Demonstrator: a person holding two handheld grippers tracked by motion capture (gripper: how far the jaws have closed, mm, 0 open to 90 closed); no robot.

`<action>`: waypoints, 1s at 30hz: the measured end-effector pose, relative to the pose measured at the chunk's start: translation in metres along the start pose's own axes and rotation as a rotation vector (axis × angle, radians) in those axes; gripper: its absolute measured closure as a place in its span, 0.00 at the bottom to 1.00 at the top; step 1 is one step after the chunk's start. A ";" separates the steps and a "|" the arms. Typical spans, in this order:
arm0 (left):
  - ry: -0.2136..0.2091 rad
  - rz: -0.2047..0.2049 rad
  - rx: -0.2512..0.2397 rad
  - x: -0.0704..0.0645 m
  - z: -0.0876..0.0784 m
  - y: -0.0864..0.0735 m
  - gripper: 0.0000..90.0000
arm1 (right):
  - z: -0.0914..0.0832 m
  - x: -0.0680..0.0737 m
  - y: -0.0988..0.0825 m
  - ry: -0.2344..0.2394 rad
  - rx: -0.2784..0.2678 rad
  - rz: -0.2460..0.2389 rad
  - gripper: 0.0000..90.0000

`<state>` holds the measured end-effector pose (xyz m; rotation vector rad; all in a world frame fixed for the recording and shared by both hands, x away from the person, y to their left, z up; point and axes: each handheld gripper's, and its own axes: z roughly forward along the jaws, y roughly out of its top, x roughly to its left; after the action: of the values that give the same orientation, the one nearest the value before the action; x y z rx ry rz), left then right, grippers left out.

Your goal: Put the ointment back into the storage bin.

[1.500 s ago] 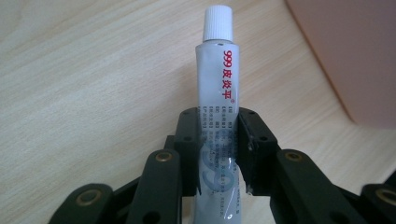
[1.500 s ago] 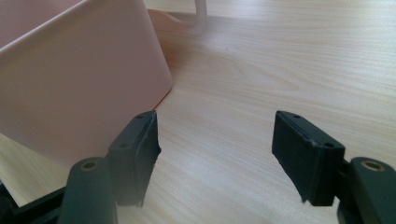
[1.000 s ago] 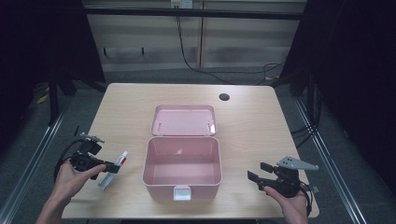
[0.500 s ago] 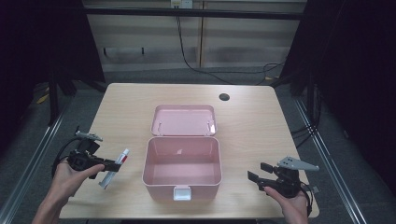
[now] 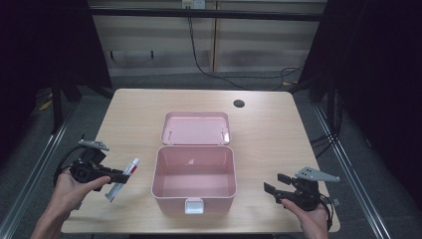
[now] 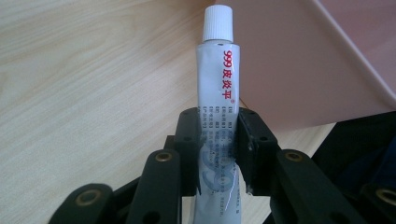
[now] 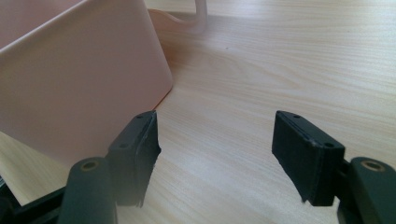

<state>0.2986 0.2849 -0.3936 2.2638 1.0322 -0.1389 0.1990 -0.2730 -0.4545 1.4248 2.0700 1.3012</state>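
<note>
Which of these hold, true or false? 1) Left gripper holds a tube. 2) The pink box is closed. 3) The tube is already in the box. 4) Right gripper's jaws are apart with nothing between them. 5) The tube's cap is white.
1) True: the left gripper is clamped on the tube.
2) False: the pink box is open, its lid laid back behind it.
3) False: the tube is beside the box's left wall, outside it; the box looks empty.
4) True: the right gripper is open over bare table.
5) True: the cap is white.
</note>
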 end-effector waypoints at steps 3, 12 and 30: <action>-0.001 0.006 0.005 -0.002 -0.001 0.002 0.79 | 0.000 0.000 0.000 -0.001 -0.001 0.002 0.35; 0.023 0.059 0.042 -0.008 -0.015 0.011 0.79 | 0.001 0.000 0.000 0.004 0.007 0.005 0.35; 0.050 0.106 0.110 -0.022 -0.031 0.028 0.79 | 0.002 0.000 0.000 0.003 0.010 0.005 0.34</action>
<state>0.2983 0.2751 -0.3475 2.4276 0.9482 -0.0969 0.2001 -0.2725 -0.4559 1.4336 2.0796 1.2976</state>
